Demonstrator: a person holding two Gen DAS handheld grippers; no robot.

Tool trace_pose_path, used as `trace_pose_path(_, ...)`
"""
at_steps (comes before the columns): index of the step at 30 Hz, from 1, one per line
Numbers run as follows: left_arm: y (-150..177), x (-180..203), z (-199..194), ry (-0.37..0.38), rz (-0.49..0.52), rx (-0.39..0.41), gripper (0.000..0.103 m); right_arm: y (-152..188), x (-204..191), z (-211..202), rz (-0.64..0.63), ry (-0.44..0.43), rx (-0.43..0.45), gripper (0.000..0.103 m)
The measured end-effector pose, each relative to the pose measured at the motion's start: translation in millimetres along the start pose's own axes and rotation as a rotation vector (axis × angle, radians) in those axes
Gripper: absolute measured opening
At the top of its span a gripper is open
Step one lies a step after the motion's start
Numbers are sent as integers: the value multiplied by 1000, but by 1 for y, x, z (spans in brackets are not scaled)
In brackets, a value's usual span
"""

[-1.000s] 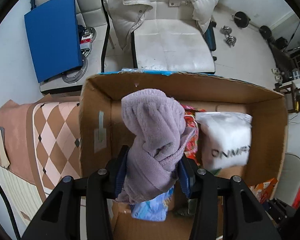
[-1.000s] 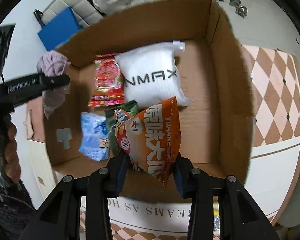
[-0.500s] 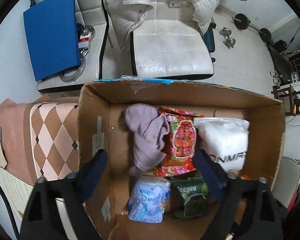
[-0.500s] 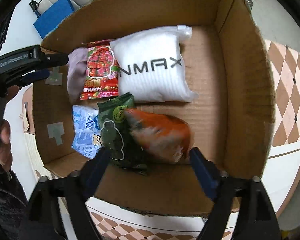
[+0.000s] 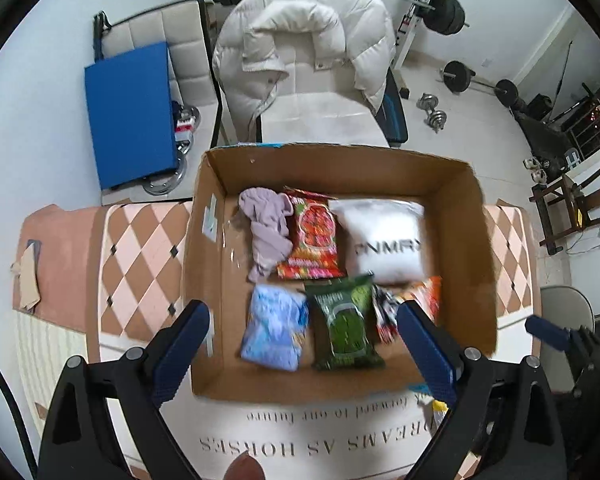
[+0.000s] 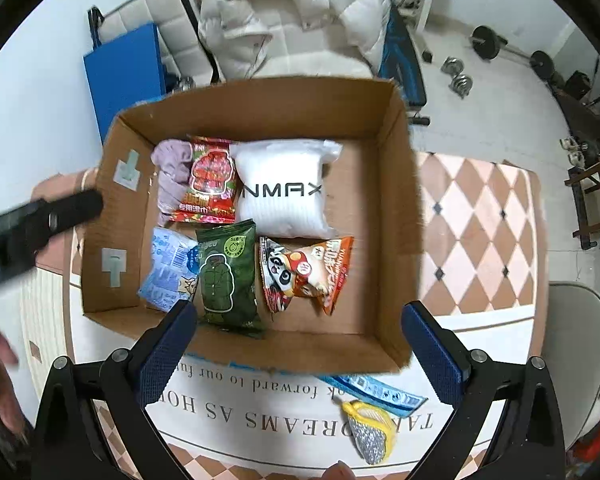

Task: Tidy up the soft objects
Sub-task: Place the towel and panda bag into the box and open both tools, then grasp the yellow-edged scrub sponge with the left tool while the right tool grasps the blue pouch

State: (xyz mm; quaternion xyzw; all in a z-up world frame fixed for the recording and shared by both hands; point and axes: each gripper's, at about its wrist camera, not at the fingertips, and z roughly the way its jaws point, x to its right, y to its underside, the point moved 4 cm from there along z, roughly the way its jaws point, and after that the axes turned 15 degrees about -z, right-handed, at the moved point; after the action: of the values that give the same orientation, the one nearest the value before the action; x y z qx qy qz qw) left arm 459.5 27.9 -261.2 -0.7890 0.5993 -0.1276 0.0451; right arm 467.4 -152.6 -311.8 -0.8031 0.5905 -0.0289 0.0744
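1. Hovering spread wide and empty, the left gripper (image 5: 302, 338) and right gripper (image 6: 300, 338) sit above the brown cardboard box (image 6: 396, 216).
2. Ahead of the jaws, six soft items lie inside: the crumpled lilac cloth (image 5: 266, 232) and orange snack bag (image 6: 312, 270) included.
3. Judging by this, packing looks nearly done; a yellow-and-silver scrubber (image 6: 368, 430) remains outside, near the right fingers.

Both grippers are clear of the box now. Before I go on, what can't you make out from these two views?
- Orange snack bag: left wrist view, half hidden behind that gripper's finger and blurred.
- Purple cloth: right wrist view, right edge under the red snack bag.
- Blue packet: print smeared in both views.
- Yellow and silver object on the mat: unidentifiable.
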Motion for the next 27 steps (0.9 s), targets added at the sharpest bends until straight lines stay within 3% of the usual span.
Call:
trace_pose_path(5, 49, 3, -16, -16, -25, 3, 96, 31, 8, -29, 27, 1, 50, 103)
trace_pose_path(9, 101, 12, -4, -15, -46, -60, 96, 77, 32, -43, 52, 20, 50, 103)
trace_pose_path(14, 170, 47, 42, 51, -42, -250, 96, 150, 74, -31, 99, 70, -11, 103)
trace_pose_path(18, 209, 87, 76, 79, -16, -327, 96, 212, 114, -10, 183, 62, -77, 100)
trace_pose_path(23, 247, 139, 118, 78, 36, -427, 96, 263, 153, 3, 268, 63, -109, 99)
trace_pose_path(27, 270, 169, 150, 41, 77, -483, 96, 283, 176, 9, 308, 53, -125, 99)
